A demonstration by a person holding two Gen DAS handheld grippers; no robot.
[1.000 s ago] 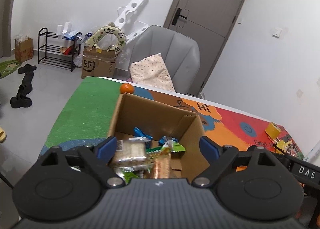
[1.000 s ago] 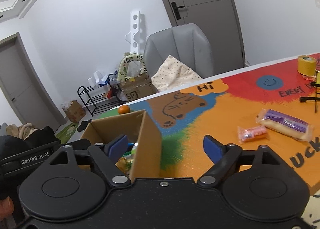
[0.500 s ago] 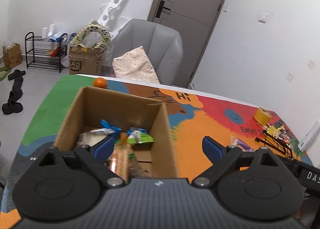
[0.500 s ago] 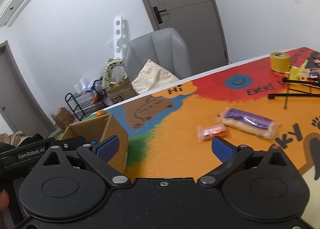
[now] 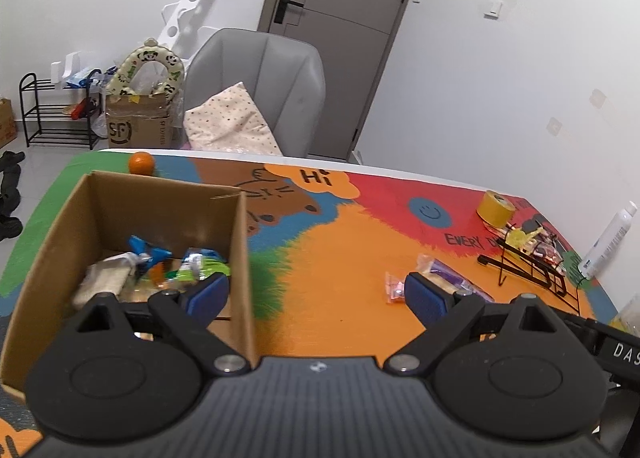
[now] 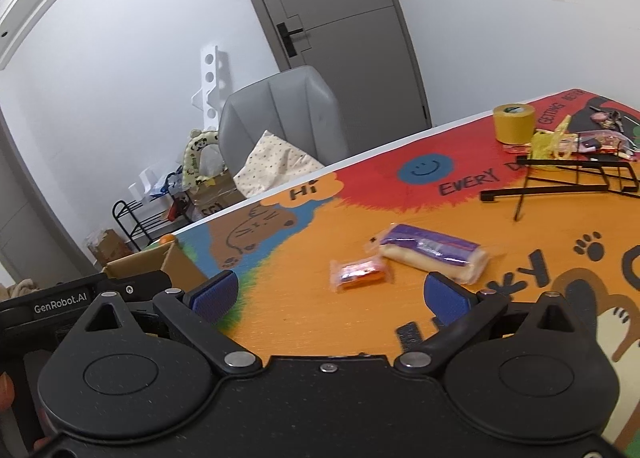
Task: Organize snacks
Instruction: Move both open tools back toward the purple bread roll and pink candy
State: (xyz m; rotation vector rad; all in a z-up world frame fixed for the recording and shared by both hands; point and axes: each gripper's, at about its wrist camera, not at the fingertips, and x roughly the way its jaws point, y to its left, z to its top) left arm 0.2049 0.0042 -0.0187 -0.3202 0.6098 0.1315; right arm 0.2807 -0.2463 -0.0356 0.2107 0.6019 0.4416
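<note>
Right wrist view: right tool (image 6: 331,294) spread, empty; ahead lie an orange packet (image 6: 359,273) and purple packet (image 6: 434,253), unboxed; several snacks already fill the box (image 5: 168,210) beside the left tool (image 5: 316,292), also spread.

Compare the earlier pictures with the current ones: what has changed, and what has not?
Both claws swung away from the cardboard box toward the two wrapped snacks on the orange mat, the left claw and right claw open and empty. Purple-wrapped bread, small orange packet and box stayed put.
</note>
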